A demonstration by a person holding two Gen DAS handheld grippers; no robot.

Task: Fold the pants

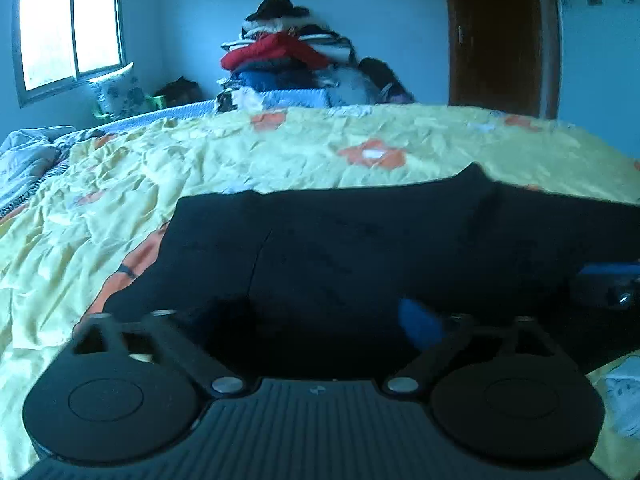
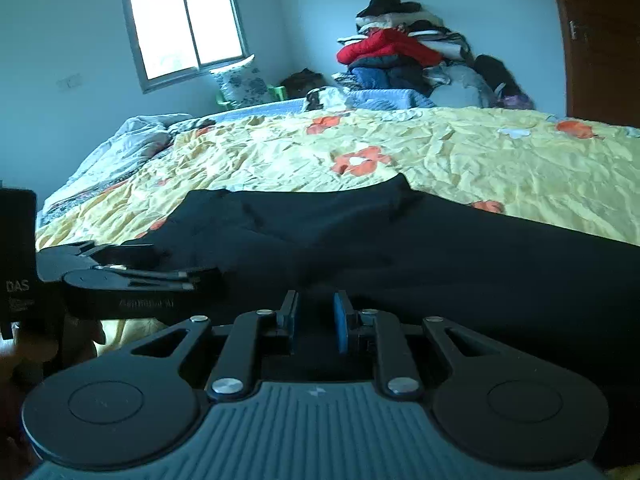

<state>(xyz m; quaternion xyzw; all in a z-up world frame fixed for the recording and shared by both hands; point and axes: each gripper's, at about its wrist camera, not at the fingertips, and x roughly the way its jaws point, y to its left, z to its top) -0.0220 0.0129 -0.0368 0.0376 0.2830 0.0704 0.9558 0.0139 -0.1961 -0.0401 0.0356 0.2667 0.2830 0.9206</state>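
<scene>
Big bed [image 2: 480,160] with a crinkly yellow flowered cover, filling most of both views. Messy heap of clothes [image 2: 400,56] stacked at the far side against the wall, window [image 2: 186,26] off to the left of it, brown door [image 1: 496,32] on the right.

Black pants [image 2: 400,240] spread on the cover at the near edge of the bed, right under both tools. Lying fairly flat, running off to the right out of frame, with a little peak sticking up along the far edge. Hard to say whether one fold is already in; looks like a single wide dark slab with a seam line in the left wrist view, so probably early days. Judging by that, most of the folding still to do: bringing one end over the other, then smoothing and squaring up.

Left tongs [image 1: 324,320] spread wide, low over the near part of the pants, nothing pinched between them; only one blue pad [image 1: 420,322] showing, blurry, the other lost against the dark cloth. Seen from the side in the right wrist view too, down at cloth level.

Right tongs [image 2: 316,320] parted with a narrow gap, blue pads [image 2: 341,322] facing each other, hovering at the near edge of the pants. No cloth visible in the gap, so released, not gripping.
</scene>
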